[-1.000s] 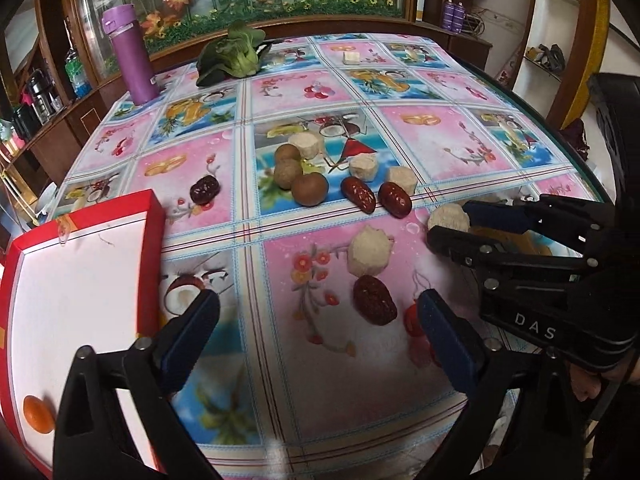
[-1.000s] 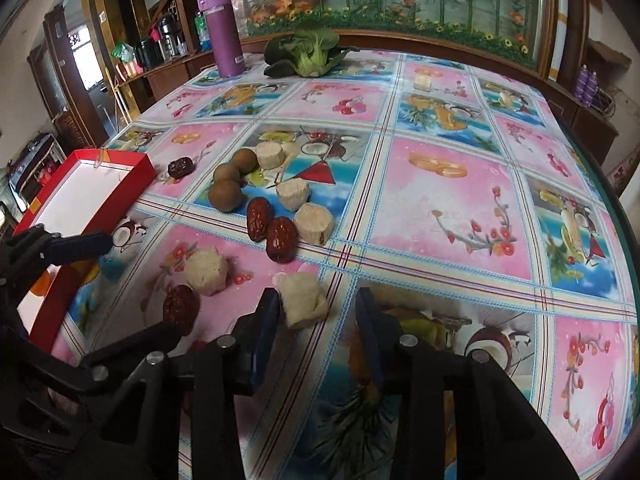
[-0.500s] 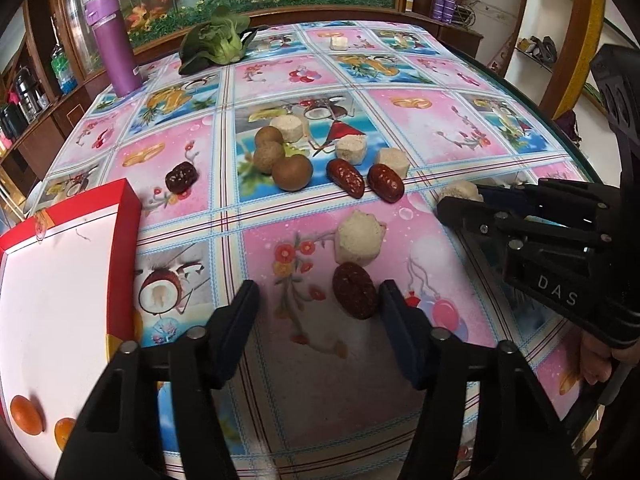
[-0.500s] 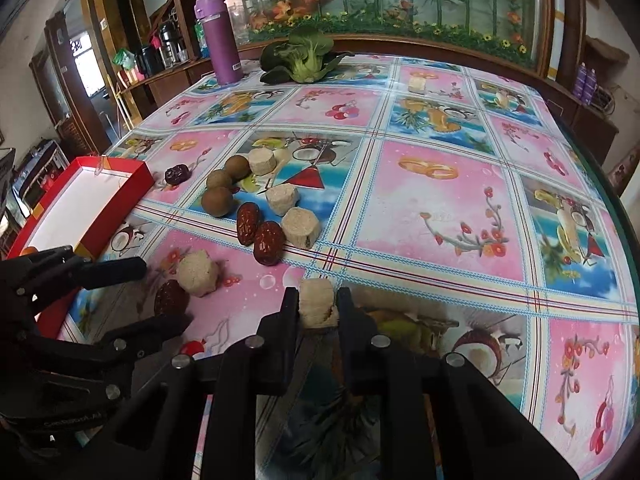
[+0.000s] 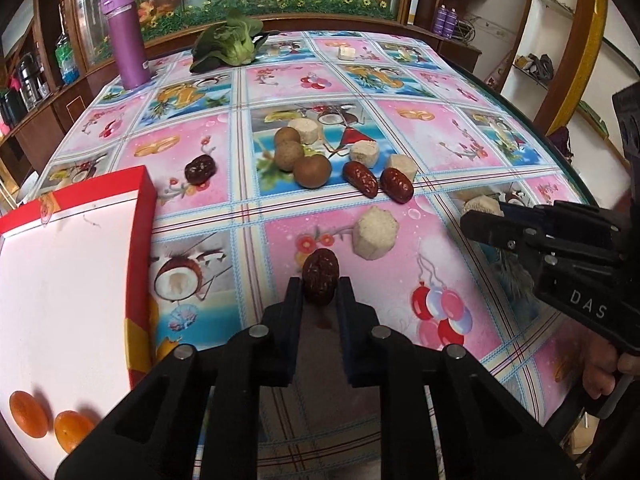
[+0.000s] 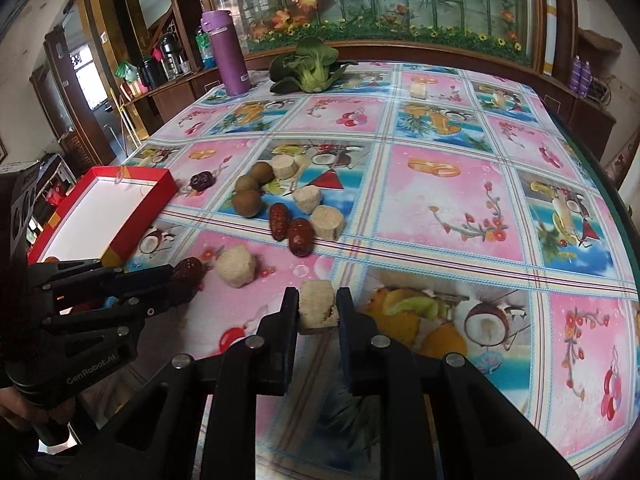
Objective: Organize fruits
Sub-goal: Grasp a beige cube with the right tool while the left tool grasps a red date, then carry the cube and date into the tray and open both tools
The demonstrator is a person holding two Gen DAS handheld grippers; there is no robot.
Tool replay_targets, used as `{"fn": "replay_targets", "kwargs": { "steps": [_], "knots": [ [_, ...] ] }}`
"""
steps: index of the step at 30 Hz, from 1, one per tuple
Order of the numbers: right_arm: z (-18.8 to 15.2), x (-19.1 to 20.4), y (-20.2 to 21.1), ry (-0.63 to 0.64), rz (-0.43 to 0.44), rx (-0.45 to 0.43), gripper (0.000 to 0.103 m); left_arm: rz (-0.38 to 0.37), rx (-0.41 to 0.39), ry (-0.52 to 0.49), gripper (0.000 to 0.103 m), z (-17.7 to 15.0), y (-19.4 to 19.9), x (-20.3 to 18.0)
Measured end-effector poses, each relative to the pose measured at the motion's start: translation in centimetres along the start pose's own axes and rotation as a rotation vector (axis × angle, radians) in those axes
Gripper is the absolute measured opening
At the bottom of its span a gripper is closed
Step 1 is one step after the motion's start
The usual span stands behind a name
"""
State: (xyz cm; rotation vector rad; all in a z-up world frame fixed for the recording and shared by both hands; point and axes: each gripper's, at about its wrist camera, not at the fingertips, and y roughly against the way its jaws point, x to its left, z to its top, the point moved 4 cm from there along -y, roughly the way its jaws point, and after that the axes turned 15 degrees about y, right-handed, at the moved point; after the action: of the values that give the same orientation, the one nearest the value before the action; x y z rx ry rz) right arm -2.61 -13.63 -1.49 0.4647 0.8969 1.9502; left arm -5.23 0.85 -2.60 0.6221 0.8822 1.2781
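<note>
My left gripper [image 5: 320, 292] is shut on a dark red date [image 5: 320, 276], seen from the right wrist as the date [image 6: 188, 270] in the left gripper [image 6: 182, 280]. My right gripper [image 6: 318, 304] is shut on a pale sugarcane chunk [image 6: 316, 306], which shows as the chunk [image 5: 482, 205] in the left wrist view. On the cloth lie another pale chunk [image 5: 376, 232], two dates [image 5: 378, 182], three brown kiwis [image 5: 298, 156] and a lone date [image 5: 200, 169]. The red tray [image 5: 142, 200] at left holds two small oranges [image 5: 48, 428].
A purple bottle [image 5: 125, 36] and a leafy green vegetable [image 5: 230, 44] stand at the table's far side, with a small pale block [image 5: 346, 53] beyond. The table edge [image 5: 532, 120] curves along the right. A hand [image 5: 600, 376] holds the right gripper.
The left gripper's jaws closed from wide open onto the dark date. The right gripper closed onto the sugarcane chunk and now holds it tight.
</note>
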Motion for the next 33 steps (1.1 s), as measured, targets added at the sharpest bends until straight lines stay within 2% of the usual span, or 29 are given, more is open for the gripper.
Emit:
{"fn": "replay_targets", "kwargs": {
  "steps": [4,8,13,18,25,33],
  "knots": [
    [0.9,2.0,0.7,0.033,0.022,-0.018,0.017,-0.014,-0.036,0.017,0.019,0.0,1.8,0.8],
    [2.2,4.7,1.1,0.074,0.058,-0.045,0.017,-0.004,-0.109,0.035,0.019,0.3,4.6,1.9],
    [4.0,8.6,0.6,0.125,0.113,-0.075,0.017,0.052,-0.209,0.059,0.019,0.6,8.0,4.4],
    [5.7,12.2,-0.5,0.157,0.171,-0.082,0.017,0.114,-0.270,0.104,0.019,0.7,9.9,7.8],
    [7.6,17.2,-2.5,0.203,0.242,-0.072,0.017,0.190,-0.305,0.184,0.019,0.0,11.1,12.7],
    [7.7,21.4,-4.4,0.258,0.274,-0.042,0.017,0.269,-0.308,0.238,0.019,-1.0,11.3,16.9]
  ]
}}
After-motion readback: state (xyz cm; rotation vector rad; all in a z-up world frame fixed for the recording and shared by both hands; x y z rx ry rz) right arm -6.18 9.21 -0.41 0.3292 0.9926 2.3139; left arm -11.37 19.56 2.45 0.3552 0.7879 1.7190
